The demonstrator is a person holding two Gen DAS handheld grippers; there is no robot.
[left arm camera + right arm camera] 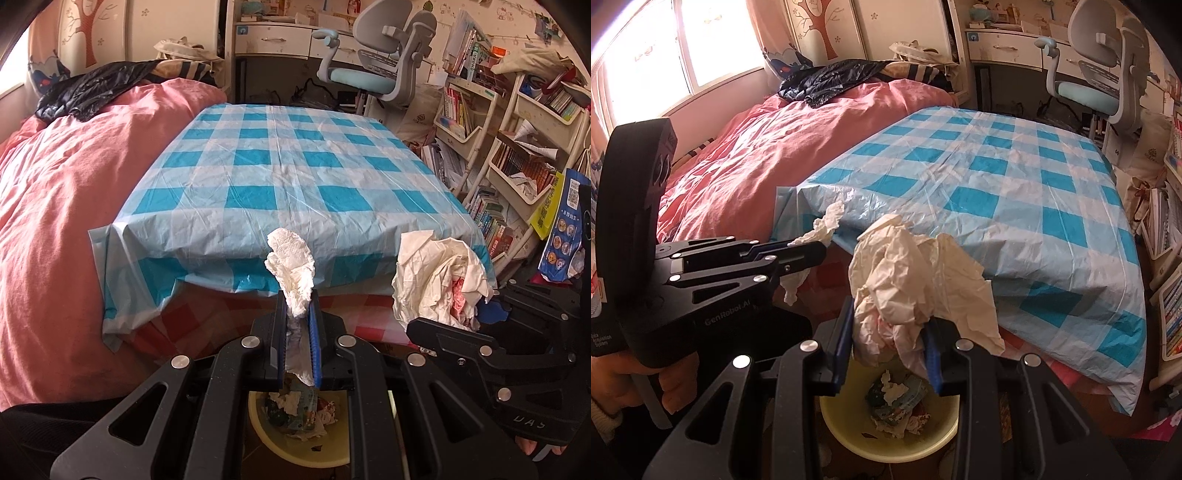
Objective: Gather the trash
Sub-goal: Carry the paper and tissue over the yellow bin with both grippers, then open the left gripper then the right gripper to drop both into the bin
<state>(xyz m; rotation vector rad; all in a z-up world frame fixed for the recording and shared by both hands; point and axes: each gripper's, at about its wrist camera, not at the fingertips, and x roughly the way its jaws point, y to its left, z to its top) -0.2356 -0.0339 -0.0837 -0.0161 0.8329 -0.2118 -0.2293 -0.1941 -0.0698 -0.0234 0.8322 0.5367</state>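
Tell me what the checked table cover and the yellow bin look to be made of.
Checked table cover: likely thin plastic film; glossy, semi-translucent, with sharp fine creases. Yellow bin: probably moulded plastic; smooth, matte pale-yellow wall and rolled rim, though its material isn't certain.

A bright window (646, 55) is at upper left; a grey desk chair (1108, 74) stands at upper right, beside crowded bookshelves (517, 147).
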